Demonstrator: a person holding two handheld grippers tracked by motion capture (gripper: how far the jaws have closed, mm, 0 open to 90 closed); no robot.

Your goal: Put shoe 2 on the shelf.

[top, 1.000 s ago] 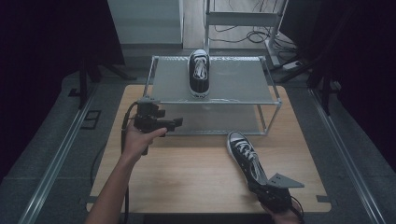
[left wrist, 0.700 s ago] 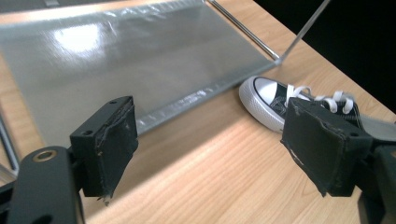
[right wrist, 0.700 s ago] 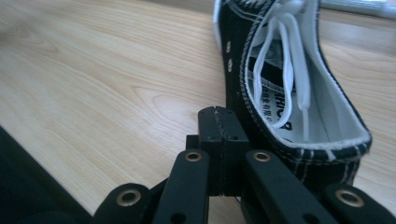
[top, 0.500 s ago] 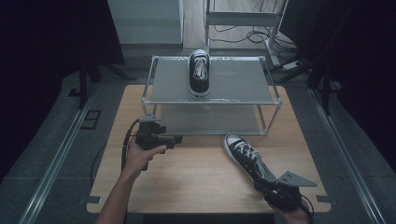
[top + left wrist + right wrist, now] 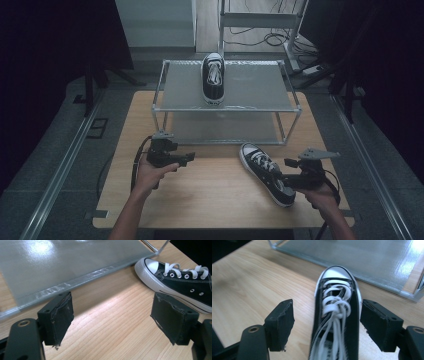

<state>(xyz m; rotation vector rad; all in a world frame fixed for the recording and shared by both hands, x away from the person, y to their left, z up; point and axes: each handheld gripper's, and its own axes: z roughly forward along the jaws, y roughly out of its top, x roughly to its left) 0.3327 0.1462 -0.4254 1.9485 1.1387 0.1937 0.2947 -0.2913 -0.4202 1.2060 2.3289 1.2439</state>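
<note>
A black low-top sneaker with white laces [image 5: 212, 77] stands on the top shelf of a metal rack [image 5: 260, 87], toe toward the person. Its match [image 5: 265, 172] lies on the wooden table [image 5: 210, 195] in front of the rack, toe toward the rack. My right gripper [image 5: 288, 176] is at its heel end. In the right gripper view the sneaker [image 5: 337, 315] runs between the jaws of my right gripper [image 5: 330, 323], which is open, with gaps on both sides. My left gripper [image 5: 189, 159] hovers over bare wood, open and holding nothing [image 5: 115, 315]; the sneaker's toe [image 5: 175, 280] lies beyond its right jaw.
The rack's lower shelf [image 5: 62, 262] sits just above the table, straight ahead of the left gripper. Bare wood lies between the two grippers and to the left. The table's front edge [image 5: 220, 226] is near the person's forearms.
The left gripper has drawn back from the rack toward the person. The right gripper has moved from the table's front edge up to the sneaker's heel, and the sneaker has turned a little.
</note>
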